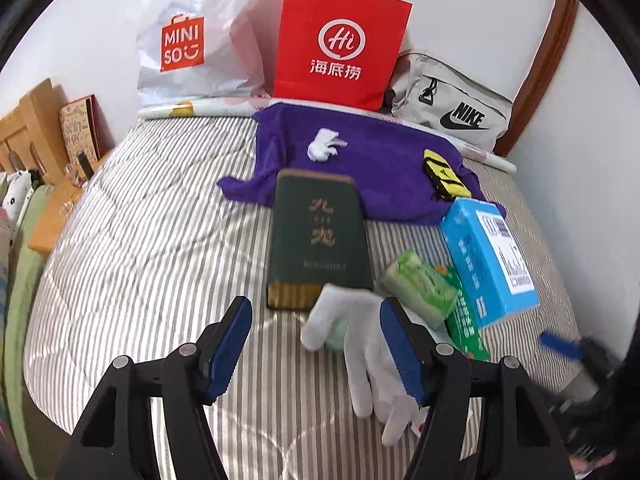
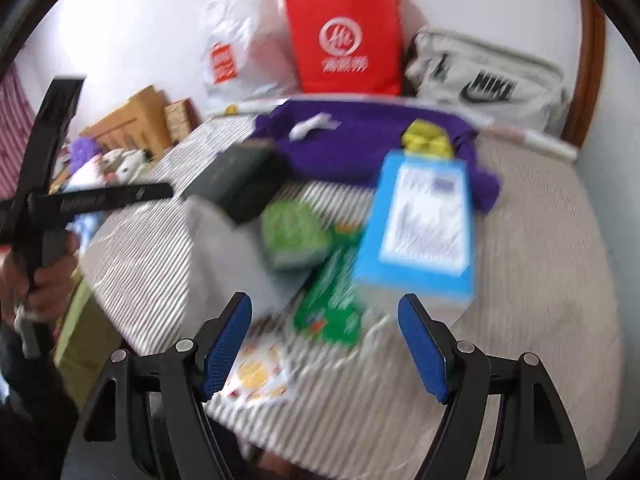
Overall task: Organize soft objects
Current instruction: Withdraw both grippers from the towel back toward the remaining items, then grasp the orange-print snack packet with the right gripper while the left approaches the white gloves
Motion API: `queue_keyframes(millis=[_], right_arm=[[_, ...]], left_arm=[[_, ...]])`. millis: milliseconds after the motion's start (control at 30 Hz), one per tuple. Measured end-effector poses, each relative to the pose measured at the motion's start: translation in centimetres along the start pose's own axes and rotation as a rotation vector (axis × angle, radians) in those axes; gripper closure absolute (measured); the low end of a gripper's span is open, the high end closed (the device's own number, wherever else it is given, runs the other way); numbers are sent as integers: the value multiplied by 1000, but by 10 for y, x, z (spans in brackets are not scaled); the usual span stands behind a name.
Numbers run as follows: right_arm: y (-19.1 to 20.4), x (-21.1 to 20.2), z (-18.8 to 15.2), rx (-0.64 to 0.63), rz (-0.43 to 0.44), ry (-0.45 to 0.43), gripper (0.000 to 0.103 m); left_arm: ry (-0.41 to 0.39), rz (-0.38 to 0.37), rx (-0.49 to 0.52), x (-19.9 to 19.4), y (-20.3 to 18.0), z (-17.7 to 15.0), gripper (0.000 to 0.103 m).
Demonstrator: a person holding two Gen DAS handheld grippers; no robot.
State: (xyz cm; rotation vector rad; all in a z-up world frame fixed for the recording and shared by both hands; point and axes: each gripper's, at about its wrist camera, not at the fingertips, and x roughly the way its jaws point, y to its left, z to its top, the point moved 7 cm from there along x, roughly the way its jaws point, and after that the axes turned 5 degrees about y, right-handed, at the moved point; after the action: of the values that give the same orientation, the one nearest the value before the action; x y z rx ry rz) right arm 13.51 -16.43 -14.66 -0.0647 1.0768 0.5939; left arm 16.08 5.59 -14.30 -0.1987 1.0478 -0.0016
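- Left tongs (image 1: 316, 350) released, a white glove (image 1: 362, 354) lying between them on the striped bed (image 1: 140, 240), ungripped.
- Right tongs (image 2: 325, 344) released, empty, above the green packet (image 2: 332, 300).
- Second glove (image 1: 325, 145) rests far on the purple towel (image 1: 376, 168).
- Judgement: sorting barely begun; soft items remain scattered.

Glove (image 1: 360, 344) before book (image 1: 318, 240), on bed (image 1: 152, 248)

You are working in a home bedroom: a bed with a striped quilt (image 1: 152, 240), a wooden headboard (image 1: 540, 68) against the white wall, a wooden bedside cabinet (image 1: 28, 132), and shopping bags, a Miniso bag (image 1: 188, 40) and a red Haidilao bag (image 1: 340, 40).
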Motion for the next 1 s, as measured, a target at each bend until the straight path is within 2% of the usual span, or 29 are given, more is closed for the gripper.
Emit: queue_keyframes(millis=[67,333,400,500,667,767,833,900,933,1000], right_arm=[[7,15,-13,-14,34,24,28],[27,59,-42,-42,67,85,28],[32,59,-44,-66,51,56,22],[42,64,-48,-104,18,58,13],[54,70,-56,-181,-95,41,11],[50,69,-57,-175,-99,8,15],[47,65,-58,-168,-109,-1,23],[45,62,-57,-159,-122,-8,39],[44,61,-57,-155,-126,-8,41],[42,61,-55,-158,-134,-12,50]], left_arm=[[12,-9,2,1,1,-8,39],[23,-23,5,0,13,-33,39],[28,-36,0,1,17,-37,39],[31,-50,-18,1,22,-39,39],[30,-64,-36,-1,28,-38,39],[30,-66,-40,-1,31,-39,39],[34,-66,-37,0,31,-41,39],[41,-64,-39,1,32,-42,39],[46,-66,-42,3,31,-43,39],[50,-72,-36,3,30,-44,39]])
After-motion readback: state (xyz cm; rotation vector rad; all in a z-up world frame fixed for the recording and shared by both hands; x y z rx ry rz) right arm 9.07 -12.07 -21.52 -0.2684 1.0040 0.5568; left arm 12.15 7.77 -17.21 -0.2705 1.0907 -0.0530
